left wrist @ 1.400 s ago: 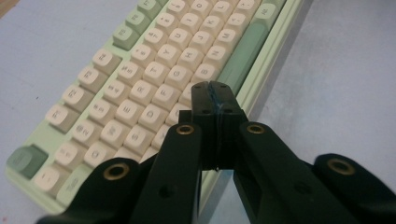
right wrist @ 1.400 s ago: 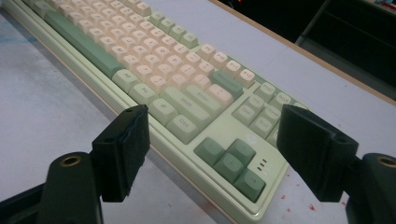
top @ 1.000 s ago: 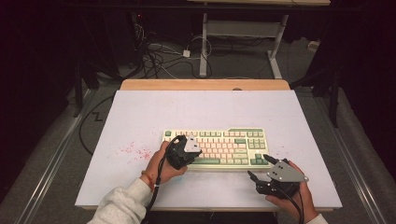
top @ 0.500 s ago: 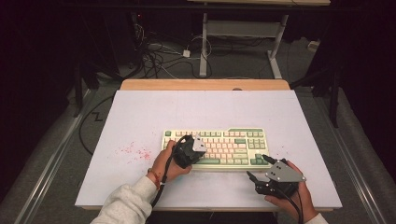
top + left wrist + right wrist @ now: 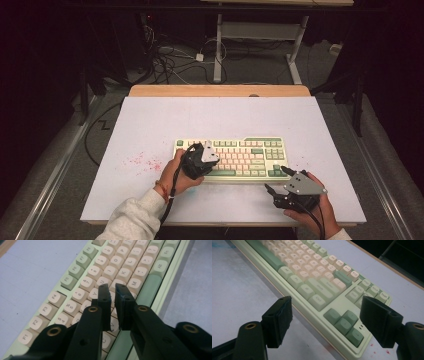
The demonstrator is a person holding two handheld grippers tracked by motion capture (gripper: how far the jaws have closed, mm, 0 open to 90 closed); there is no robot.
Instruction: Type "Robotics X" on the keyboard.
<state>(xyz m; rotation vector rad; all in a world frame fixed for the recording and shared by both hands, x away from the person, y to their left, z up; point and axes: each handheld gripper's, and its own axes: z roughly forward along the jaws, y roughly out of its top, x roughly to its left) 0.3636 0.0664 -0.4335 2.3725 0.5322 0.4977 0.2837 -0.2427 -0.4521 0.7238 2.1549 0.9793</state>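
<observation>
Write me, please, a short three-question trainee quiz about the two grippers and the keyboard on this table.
1. True or false: the right gripper is clamped on the pale green and cream mechanical keyboard.
2. Which gripper hangs over the letter keys? A) the right gripper B) the left gripper C) both
3. What marks the white tabletop left of the keyboard?

Key
1. False: its jaws stand wide apart with nothing between them.
2. B: its jaws have just been opening to a narrow gap, with nothing between them.
3. Scattered red specks.
</observation>
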